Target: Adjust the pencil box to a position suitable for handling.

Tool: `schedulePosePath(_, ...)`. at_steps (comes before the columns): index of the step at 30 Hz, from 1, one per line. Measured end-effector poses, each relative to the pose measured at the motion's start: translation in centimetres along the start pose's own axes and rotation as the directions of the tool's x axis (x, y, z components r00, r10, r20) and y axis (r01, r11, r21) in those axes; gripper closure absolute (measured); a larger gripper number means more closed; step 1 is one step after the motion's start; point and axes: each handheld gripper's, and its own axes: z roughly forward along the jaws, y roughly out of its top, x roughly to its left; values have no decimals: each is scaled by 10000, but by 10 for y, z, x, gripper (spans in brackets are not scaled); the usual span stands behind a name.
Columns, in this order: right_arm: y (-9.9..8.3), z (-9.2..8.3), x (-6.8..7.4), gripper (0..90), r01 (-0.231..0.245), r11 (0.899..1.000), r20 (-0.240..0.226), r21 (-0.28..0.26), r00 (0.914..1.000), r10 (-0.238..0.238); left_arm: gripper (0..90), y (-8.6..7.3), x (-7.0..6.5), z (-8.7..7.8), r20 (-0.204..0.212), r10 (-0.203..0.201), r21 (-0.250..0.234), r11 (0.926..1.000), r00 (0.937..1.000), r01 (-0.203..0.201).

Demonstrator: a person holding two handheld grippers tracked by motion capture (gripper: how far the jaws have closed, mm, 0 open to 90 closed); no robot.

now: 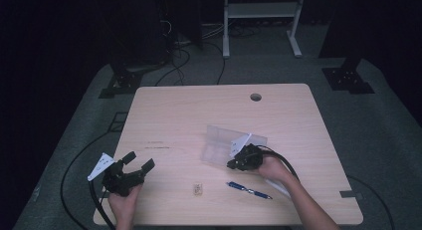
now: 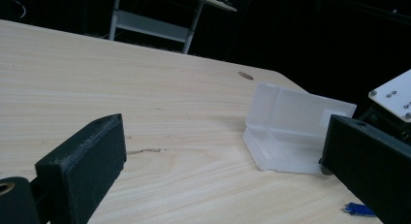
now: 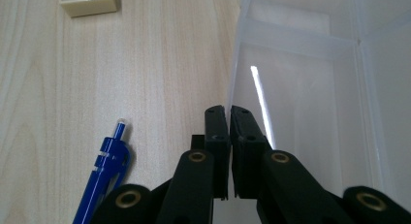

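A clear plastic box lies open right of the middle of a pale wooden table, its translucent lid raised behind the shallow tray. Inside, a thin partition divides the tray into compartments, and the near wall is pinched at its edge between the closed jaws of the right gripper. Seen from the left gripper view, the box stands with its hinged lid upright, frosted and catching the light, a corner turned toward the camera.

eraser label print, too blurred
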Motion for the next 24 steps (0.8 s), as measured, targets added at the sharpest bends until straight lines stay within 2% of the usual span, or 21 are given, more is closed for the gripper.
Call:
schedulePosePath(13, -8, 5, 0, 847, -453, 9989, -103, -93, 9989, 452, 12, 0, -1, -1, 33, -6, -25, 10000, 10000, 6)
schedulePosePath(18, -10, 0, -2, 773, -938, 9948, -97, -393, 9956, 935, 11, 0, -1, 0, 36, 5, 25, 10000, 10000, -5)
schedulePosePath(24, -13, -14, -2, 698, -1245, 9882, 65, -890, 9921, 1256, 11, 0, -1, 0, 46, 2, 14, 10000, 10000, -2)
